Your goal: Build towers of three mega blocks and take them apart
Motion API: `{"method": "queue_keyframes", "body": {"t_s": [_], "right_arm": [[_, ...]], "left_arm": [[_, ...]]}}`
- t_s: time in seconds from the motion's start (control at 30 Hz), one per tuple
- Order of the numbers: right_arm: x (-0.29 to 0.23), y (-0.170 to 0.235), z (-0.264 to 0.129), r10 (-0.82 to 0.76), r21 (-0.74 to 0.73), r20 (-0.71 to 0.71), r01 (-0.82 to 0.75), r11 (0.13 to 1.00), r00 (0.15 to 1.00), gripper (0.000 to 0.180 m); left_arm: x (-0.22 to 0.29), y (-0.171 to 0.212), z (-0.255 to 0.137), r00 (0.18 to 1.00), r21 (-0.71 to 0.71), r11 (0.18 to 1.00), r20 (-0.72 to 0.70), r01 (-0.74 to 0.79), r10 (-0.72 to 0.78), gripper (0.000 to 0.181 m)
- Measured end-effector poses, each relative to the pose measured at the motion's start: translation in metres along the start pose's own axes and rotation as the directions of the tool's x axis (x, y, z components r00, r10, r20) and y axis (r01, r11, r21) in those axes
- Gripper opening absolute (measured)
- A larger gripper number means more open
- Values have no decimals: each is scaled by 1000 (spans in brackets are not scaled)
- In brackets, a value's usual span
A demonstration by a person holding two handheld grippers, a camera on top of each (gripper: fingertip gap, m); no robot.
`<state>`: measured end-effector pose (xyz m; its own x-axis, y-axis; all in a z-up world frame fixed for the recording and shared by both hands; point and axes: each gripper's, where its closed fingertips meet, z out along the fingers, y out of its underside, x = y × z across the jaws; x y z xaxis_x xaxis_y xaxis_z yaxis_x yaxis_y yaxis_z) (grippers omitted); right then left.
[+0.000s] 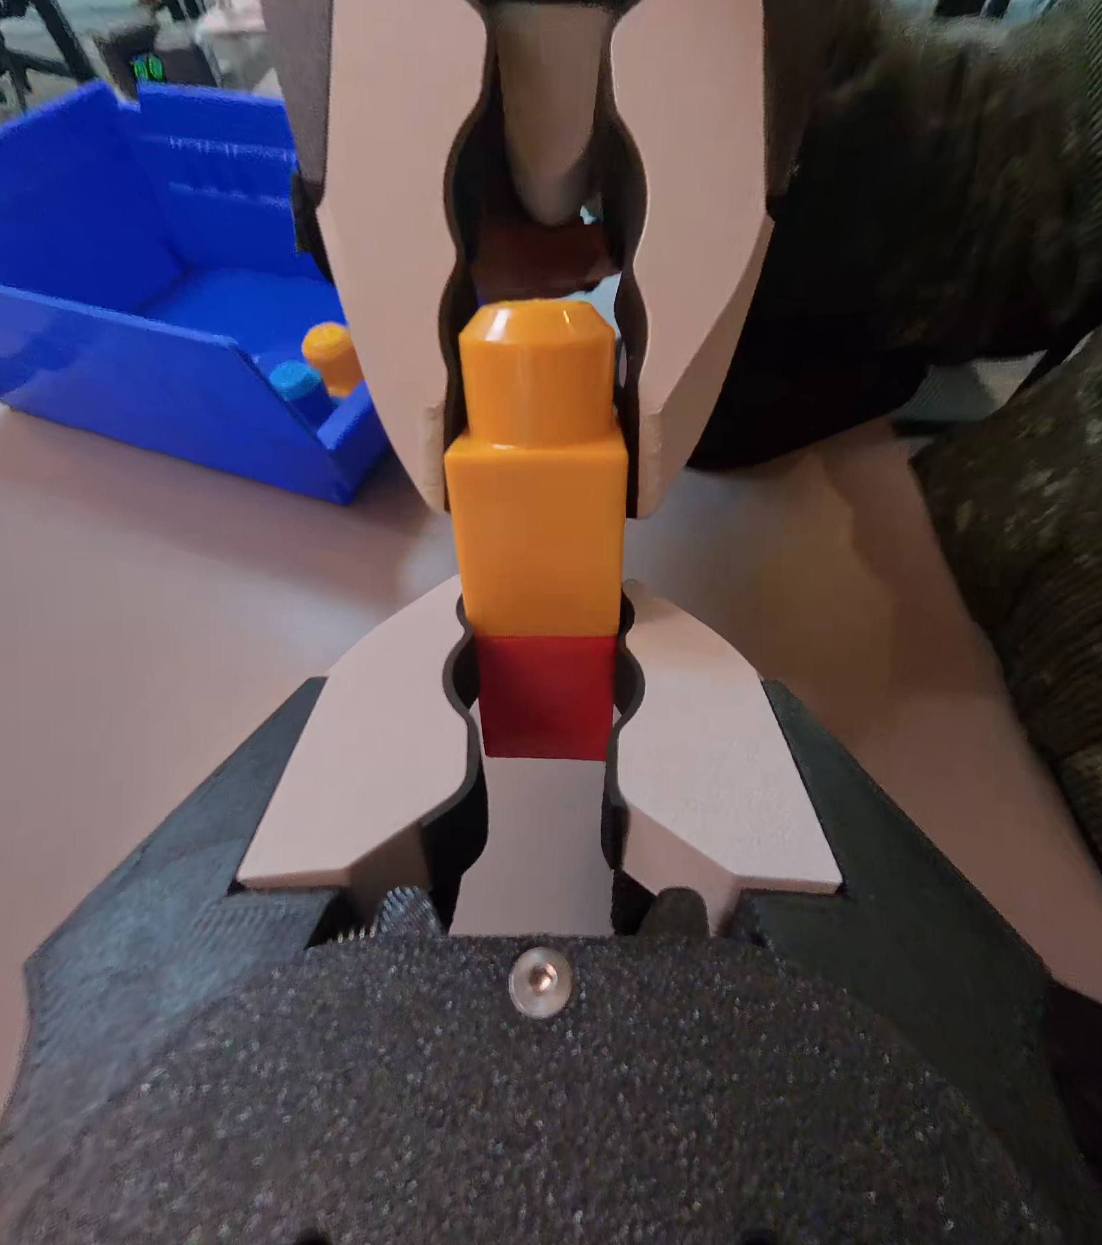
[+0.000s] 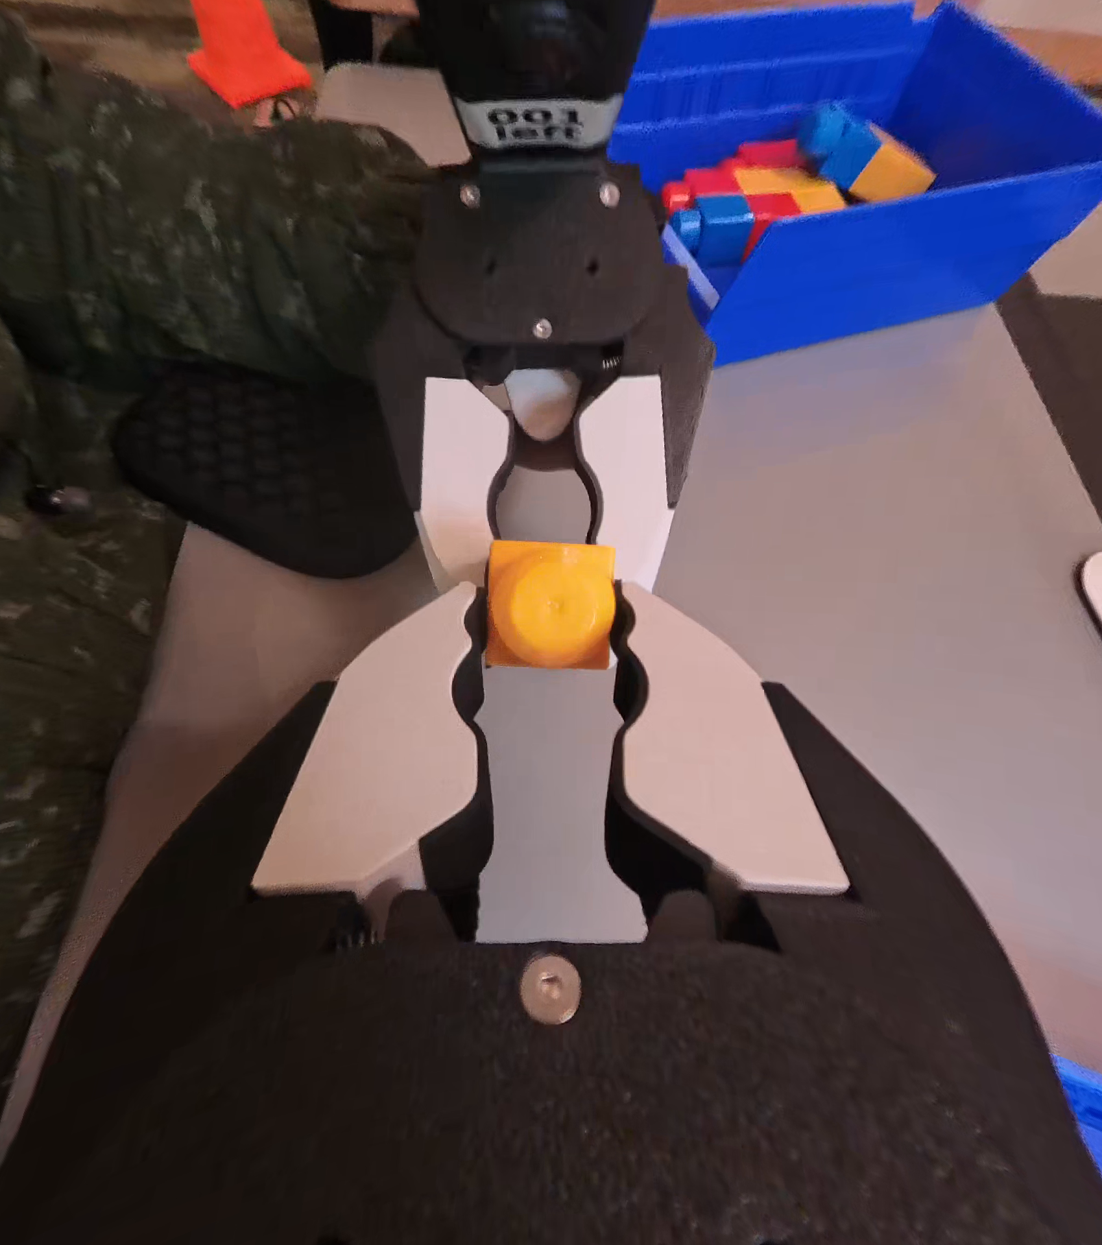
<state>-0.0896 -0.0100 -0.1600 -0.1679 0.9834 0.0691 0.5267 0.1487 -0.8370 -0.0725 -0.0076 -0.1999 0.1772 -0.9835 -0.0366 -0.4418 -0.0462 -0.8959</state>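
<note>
Glossy, smooth plastic: orange block (image 1: 534, 532), red block (image 1: 544, 697), blue bin (image 2: 925, 269). Gripper body (image 1: 534, 1111) looked rough, grainy black w/ a shiny metal screw (image 1: 540, 981); fingers (image 1: 373, 761) were matt, smooth.

office or lab room, grey worktable (image 2: 871, 539), black swivel chair bases (image 1: 2, 60) on the floor behind, blue plastic storage bin (image 2: 905, 269) of toy blocks

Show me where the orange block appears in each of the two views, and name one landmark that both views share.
Left wrist view: the orange block stands upright at centre, on top of a red block, between two pairs of fingers.
Right wrist view: the orange block is seen from above, stud toward the camera, at centre.
Shared landmark: the blue bin, upper left in the left view, upper right in the right view.
</note>
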Motion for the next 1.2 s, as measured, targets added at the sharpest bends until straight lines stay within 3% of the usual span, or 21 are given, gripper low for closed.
{"method": "queue_keyframes", "body": {"t_s": [0.07, 0.13, 0.2, 0.27, 0.37, 0.43, 0.53, 0.67, 0.83, 1.03, 1.2], "right_arm": [[2, -11, -9, 9, 47, -7, -8, 999, 1000, 35], [7, -28, -26, 33, 153, -24, -29, 988, 999, 35], [17, -52, -68, 92, 309, -39, -75, 948, 995, 35], [46, -61, -117, 171, 435, -198, -70, 898, 965, 35], [106, -26, -179, 304, 427, -550, -50, 903, 778, 35], [137, 18, -191, 350, 333, -662, -158, 930, 663, 35], [166, 89, -168, 420, 197, -691, -405, 893, 588, 35], [174, 148, -122, 411, -30, -657, -567, 823, 632, 35], [167, 165, -89, 457, -182, -512, -611, 770, 727, 35], [170, 179, -86, 450, -295, -482, -623, 724, 752, 36], [169, 183, -76, 485, -292, -445, -634, 716, 753, 40]], "left_arm": [[-1, -14, -9, 999, 79, 996, -11, 31, -30, 37], [-5, -1, -15, 1000, -9, 1000, 11, 1, -1, 36], [-16, 17, -17, 998, -58, 998, 64, -16, 19, 36], [-20, 12, -20, 997, -22, 998, 51, 52, -51, 36], [-26, 4, -25, 995, 11, 999, 86, 43, -44, 36], [-29, 5, -24, 994, 19, 998, 97, 52, -54, 36], [-30, 12, -19, 993, -4, 998, 103, 56, -55, 36], [-30, 20, -16, 994, -29, 998, 96, 54, -51, 36], [-31, 23, -16, 994, -33, 997, 93, 66, -63, 36], [-31, 25, -14, 994, -39, 997, 94, 63, -59, 36], [-33, 23, -14, 992, -23, 998, 108, 60, -57, 36]]}}
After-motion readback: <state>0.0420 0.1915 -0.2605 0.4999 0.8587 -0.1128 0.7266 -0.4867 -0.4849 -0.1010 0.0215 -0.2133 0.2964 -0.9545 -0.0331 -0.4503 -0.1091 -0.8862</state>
